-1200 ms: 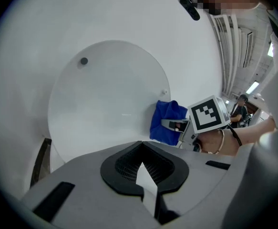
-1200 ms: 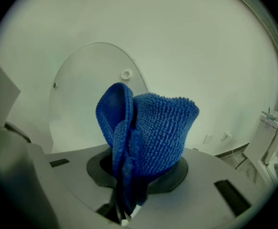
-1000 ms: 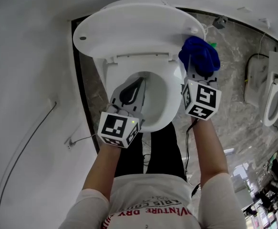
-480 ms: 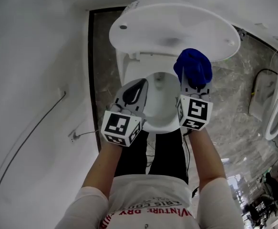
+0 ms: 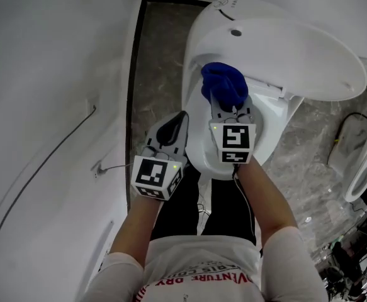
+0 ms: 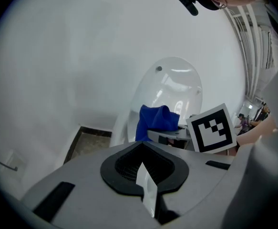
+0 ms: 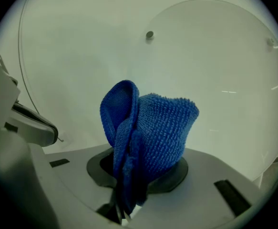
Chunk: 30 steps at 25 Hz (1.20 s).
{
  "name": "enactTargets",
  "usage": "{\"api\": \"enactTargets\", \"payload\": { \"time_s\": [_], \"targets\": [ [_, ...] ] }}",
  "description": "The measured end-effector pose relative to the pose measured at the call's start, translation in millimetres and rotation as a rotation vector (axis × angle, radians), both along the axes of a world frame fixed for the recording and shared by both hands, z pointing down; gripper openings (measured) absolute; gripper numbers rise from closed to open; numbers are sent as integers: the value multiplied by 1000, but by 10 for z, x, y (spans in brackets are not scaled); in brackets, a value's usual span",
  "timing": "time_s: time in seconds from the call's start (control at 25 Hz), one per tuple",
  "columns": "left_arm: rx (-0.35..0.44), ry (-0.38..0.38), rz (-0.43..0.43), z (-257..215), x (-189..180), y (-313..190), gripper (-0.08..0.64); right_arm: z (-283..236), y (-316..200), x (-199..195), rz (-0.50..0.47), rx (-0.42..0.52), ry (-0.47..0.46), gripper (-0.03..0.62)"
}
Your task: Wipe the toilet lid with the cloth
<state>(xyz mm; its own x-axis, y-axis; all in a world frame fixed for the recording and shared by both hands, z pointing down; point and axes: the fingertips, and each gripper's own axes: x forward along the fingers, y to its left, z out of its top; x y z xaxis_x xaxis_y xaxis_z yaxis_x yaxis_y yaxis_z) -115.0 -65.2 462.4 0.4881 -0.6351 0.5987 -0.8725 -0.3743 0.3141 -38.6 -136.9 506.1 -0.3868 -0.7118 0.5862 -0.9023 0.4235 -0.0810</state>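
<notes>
One cloth (image 7: pixel 150 128) — right tongs (image 5: pixel 229 109) grip it.

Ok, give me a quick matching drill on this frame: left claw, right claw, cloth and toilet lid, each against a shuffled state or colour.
Column one:
1. left claw
2. right claw
3. cloth
4. toilet lid

Column two:
A. white, raised open
B. shut, nothing in it
C. blue, bunched up
D. shut on the cloth

Pairs: 1-B, 2-D, 3-C, 4-A.
</notes>
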Motion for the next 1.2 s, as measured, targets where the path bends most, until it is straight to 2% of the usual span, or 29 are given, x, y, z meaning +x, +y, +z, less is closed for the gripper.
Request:
{"api": "enactTargets", "payload": {
  "time_s": [0.24,0.52,0.76,1.0,1.2],
  "targets": [
    [-27,28,-87,119,-335,78,6,173,-210,-363,-43,4,-14,94],
    [-55,39,-109,241,-450,188,6,340,-364,-315,-23,30,14,94],
    [-26,-7,-78,270,-427,177,6,406,-393,-50,27,22,33,94],
    [-38,4,-64,328,-304,157,6,466,-394,294,94,8,35,94],
    [-50,32,-44,338,-33,110,6,510,-361,587,113,-1,37,94]
  ]
}}
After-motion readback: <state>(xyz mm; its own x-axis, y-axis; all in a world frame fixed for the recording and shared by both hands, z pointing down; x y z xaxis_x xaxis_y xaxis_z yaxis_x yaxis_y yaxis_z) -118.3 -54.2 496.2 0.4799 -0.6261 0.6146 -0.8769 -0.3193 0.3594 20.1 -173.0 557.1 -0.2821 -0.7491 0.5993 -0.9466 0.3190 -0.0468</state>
